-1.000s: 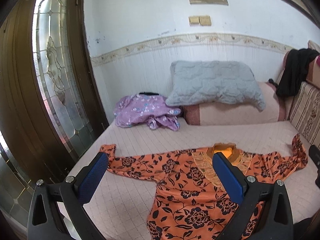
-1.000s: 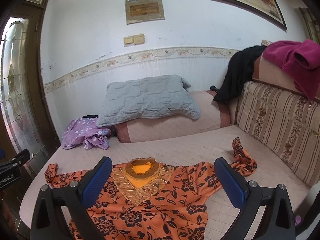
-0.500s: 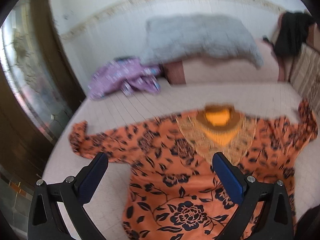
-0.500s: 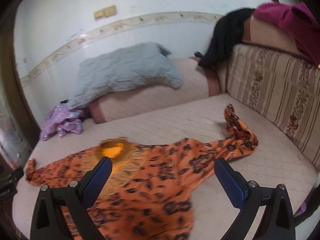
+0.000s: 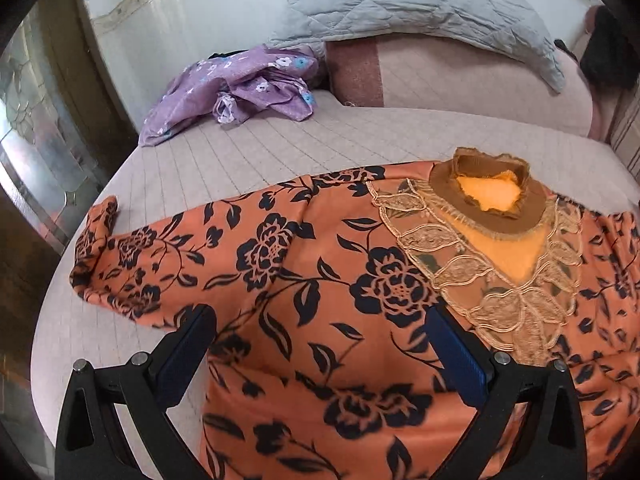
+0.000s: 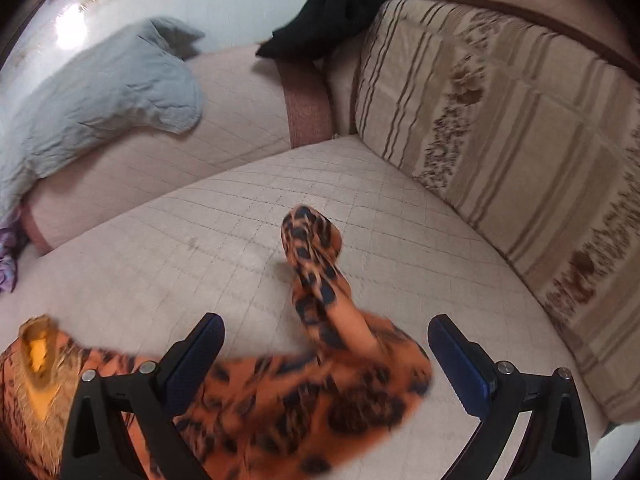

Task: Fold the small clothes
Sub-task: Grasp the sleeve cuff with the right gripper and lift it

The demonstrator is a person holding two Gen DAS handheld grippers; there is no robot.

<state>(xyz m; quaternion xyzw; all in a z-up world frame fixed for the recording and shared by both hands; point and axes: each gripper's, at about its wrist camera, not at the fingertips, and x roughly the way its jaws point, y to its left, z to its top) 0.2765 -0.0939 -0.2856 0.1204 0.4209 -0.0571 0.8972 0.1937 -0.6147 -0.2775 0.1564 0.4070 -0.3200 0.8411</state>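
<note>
You hold both grippers wide open above an orange floral top (image 5: 320, 288) that lies face up and unfolded on the bed (image 5: 248, 152), collar toward the pillows. Your left gripper (image 5: 320, 356) hangs over the chest and left sleeve, gripping nothing; your right gripper (image 6: 326, 360) hangs over the other sleeve (image 6: 316, 264), whose cuff lies bunched and twisted on the quilt, its jaws also empty. No fold appears made yet: both sleeves, the body and the hem all seem left to do. A purple garment (image 5: 236, 84) waits crumpled near the wall.
</note>
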